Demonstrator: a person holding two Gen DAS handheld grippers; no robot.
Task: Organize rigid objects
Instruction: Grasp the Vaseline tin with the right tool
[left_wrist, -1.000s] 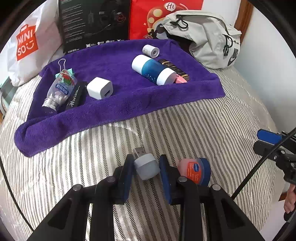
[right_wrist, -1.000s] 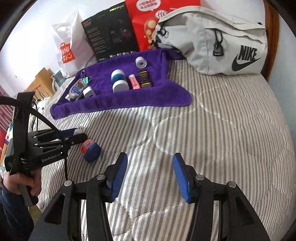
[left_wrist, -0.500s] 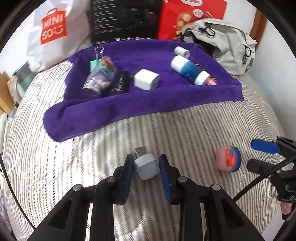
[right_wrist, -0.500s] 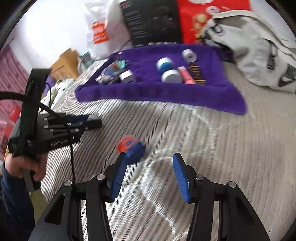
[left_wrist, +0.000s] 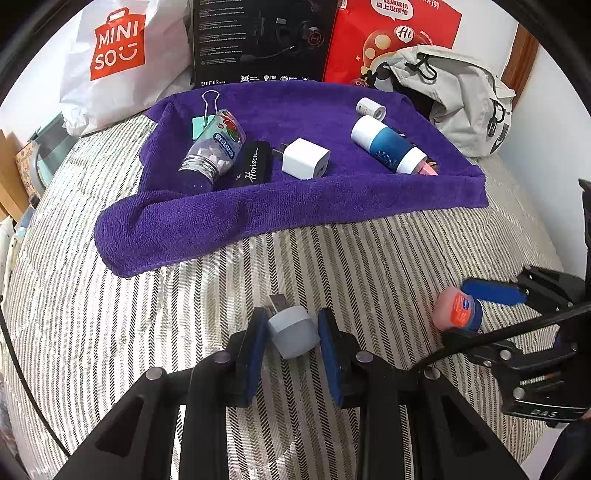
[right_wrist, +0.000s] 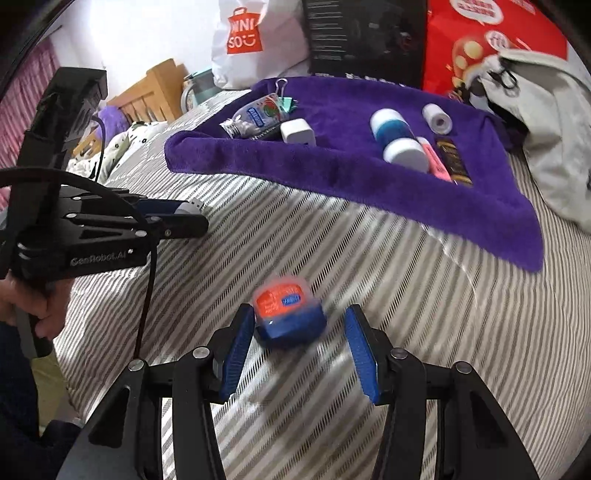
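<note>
My left gripper (left_wrist: 293, 338) is shut on a small grey USB plug (left_wrist: 291, 330), held just above the striped bedcover; in the right wrist view the same left gripper (right_wrist: 184, 216) points in from the left. A blue jar with an orange-red lid (right_wrist: 288, 314) lies on the cover between the open fingers of my right gripper (right_wrist: 301, 349), untouched by the right pad. That jar (left_wrist: 458, 308) also shows at the right of the left wrist view. The purple towel (left_wrist: 258, 218) holds a white charger (left_wrist: 306, 158), a bottle (left_wrist: 216, 147) and a blue-and-white tube (left_wrist: 388, 144).
Behind the towel stand a white shopping bag (left_wrist: 122, 62), a black box (left_wrist: 258, 40) and a red bag (left_wrist: 391, 37). A grey backpack (left_wrist: 458, 99) lies at the back right. A wooden bed frame (right_wrist: 147, 92) and a person's hand (right_wrist: 33, 306) are at the left.
My right gripper has swung left and closed in on the jar, which now sits between its open fingers. The left gripper has carried the USB plug slightly toward the towel.
</note>
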